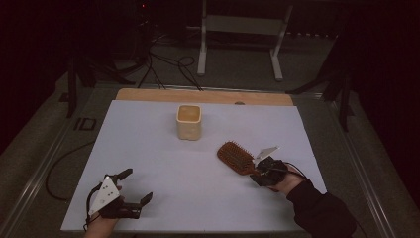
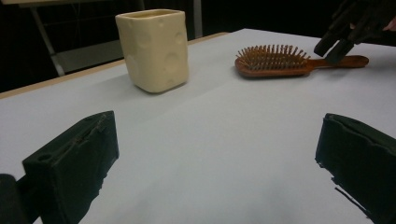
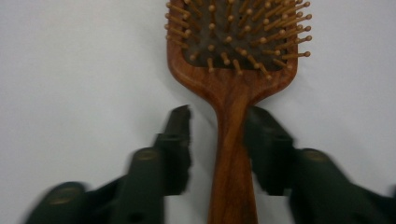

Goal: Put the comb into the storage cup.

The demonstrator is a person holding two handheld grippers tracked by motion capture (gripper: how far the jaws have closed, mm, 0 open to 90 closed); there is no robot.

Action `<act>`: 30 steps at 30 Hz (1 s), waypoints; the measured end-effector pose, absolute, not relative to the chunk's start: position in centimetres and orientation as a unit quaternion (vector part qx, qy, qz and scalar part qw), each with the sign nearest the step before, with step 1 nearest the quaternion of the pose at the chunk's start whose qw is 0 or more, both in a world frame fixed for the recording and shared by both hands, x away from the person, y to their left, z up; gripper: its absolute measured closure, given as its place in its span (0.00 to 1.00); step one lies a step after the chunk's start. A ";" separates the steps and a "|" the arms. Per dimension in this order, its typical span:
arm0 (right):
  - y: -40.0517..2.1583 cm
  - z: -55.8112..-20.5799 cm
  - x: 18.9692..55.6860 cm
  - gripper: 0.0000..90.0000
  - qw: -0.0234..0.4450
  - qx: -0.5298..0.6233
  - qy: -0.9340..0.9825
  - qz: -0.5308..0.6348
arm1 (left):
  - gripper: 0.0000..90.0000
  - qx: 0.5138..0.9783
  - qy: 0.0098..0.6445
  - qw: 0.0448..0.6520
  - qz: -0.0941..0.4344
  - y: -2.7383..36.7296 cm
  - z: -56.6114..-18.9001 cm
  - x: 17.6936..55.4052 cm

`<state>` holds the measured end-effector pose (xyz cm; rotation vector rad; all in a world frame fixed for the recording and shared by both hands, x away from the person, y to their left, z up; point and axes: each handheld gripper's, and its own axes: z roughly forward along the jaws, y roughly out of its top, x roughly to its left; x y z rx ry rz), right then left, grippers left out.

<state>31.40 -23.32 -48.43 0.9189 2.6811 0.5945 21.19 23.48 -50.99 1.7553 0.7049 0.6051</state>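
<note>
Wooden paddle hairbrush (image 1: 236, 157) lying bristles up on the white table sheet (image 1: 163, 198), toward 4 o'clock from the sheet's centre in the high view, head pointing to 10 o'clock, handle to 4 o'clock. Right gripper (image 3: 219, 140) set over the handle, one black jaw on each side of it, parted with a visible gap on the left side; right jaw close against the wood, contact hard to judge through motion blur. Right hand (image 1: 287, 182) and dark sleeve entering from 5 o'clock, gripper angled down toward the brush. Far end of the brush head cut off at 12 o'clock in the right gripper view. Cream square cup (image 1: 189, 122) with dimpled sides, standing upright at 12 o'clock of centre, well apart from the brush. Left gripper (image 1: 132, 187) resting low near 7 o'clock, jaws spread wide, nothing between them; left hand cut off by the bottom edge. Room beyond the table dark, details hard to make out.
</note>
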 end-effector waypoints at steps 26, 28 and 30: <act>-22.9 -48.9 34.0 0.27 0.074 0.318 0.932 0.155 | 0.00 0.740 0.297 0.548 0.252 23.5 -51.0 21.2; -22.8 -48.8 34.1 0.31 0.070 0.314 0.935 0.151 | 0.00 0.740 0.297 0.548 0.252 23.5 -51.0 21.2; -22.7 -48.7 34.2 0.39 0.070 0.313 0.936 0.147 | 0.00 0.739 0.297 0.549 0.253 23.5 -51.0 21.2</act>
